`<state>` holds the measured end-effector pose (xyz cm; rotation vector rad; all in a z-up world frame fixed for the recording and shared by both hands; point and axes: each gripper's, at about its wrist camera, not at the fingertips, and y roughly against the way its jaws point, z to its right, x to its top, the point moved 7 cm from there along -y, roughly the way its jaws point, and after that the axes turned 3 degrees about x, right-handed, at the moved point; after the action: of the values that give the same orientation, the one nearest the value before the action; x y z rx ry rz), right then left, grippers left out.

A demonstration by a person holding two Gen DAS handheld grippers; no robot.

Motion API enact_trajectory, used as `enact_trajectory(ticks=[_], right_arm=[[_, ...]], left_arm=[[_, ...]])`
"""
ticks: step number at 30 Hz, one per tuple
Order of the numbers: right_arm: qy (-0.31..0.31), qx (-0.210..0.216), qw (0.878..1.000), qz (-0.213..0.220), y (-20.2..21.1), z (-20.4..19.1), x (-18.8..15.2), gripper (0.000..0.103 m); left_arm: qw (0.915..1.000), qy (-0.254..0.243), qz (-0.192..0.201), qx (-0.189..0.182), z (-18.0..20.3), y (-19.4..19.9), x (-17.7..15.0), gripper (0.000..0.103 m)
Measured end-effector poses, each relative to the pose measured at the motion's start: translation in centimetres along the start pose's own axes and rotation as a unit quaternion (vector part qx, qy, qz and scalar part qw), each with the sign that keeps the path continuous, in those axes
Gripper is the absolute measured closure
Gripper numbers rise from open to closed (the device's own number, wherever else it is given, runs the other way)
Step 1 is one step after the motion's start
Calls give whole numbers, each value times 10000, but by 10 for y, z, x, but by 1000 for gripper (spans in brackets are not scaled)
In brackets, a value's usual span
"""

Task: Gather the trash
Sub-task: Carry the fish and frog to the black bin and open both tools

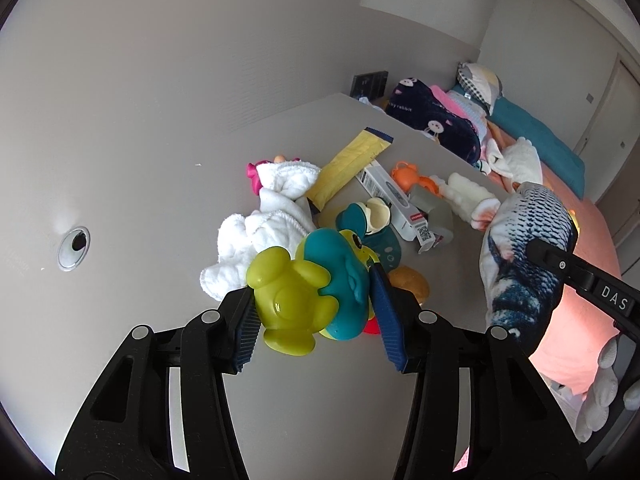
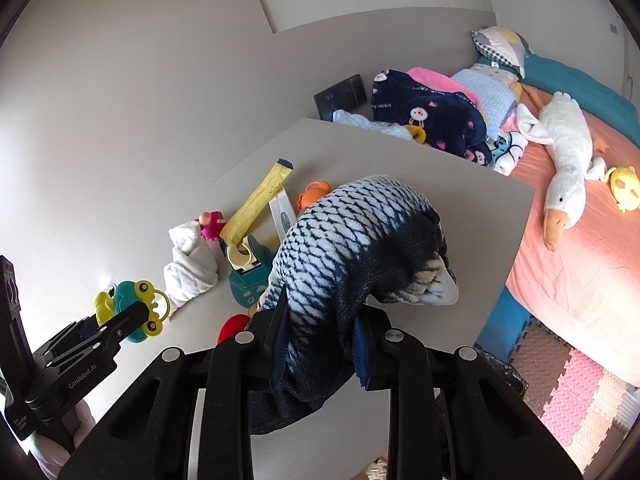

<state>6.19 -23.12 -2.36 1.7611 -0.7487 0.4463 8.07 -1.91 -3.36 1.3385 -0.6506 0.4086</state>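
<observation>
I judge this to be the carry-off step: both grippers have a catch and are clear of the table, so the next move calls for taking each item across to wherever the trash goes. No bin shows in either view, so I would need to find it first, swinging out without dragging the loads through the clutter.

My left gripper (image 1: 316,312) is clamped on a teal and lime frog toy (image 1: 308,292), its ribbed pads pressing the toy from both sides. The toy hangs above the near part of the grey table (image 1: 160,140), just in front of the white cloth (image 1: 264,232).

My right gripper (image 2: 320,336) is pinched tight on a plush fish (image 2: 352,240), the jaws nearly closed through the soft fabric near one end. The rest of the body arches up and droops over, hiding much of the table's middle.

Both tools point steeply downward and away from me, side by side, the left one visible at the left edge of the right wrist view.

Still on the table, farther off: a yellow packet (image 1: 352,164), a white carton (image 1: 396,200) and an orange toy (image 1: 406,174).
</observation>
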Motion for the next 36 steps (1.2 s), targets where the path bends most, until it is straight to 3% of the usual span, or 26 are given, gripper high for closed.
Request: enact_trajectory(ticks=[10, 15, 21, 28, 36], right_arm=[[191, -44, 9996, 205, 14, -15, 8, 70], [900, -550, 9939, 321, 10, -41, 2, 71], [1190, -640, 9896, 500, 16, -59, -6, 71], [1155, -678, 9885, 707, 36, -41, -5, 71], [873, -895, 9883, 876, 71, 18, -3, 71]], left_arm=[[9999, 29, 135, -36, -6, 13, -2, 53], [9998, -21, 179, -31, -10, 17, -1, 53], [9997, -209, 154, 50, -8, 20, 6, 53], [9989, -428, 186, 29, 23, 28, 11, 53], [9960, -808, 215, -321, 99, 25, 13, 53]])
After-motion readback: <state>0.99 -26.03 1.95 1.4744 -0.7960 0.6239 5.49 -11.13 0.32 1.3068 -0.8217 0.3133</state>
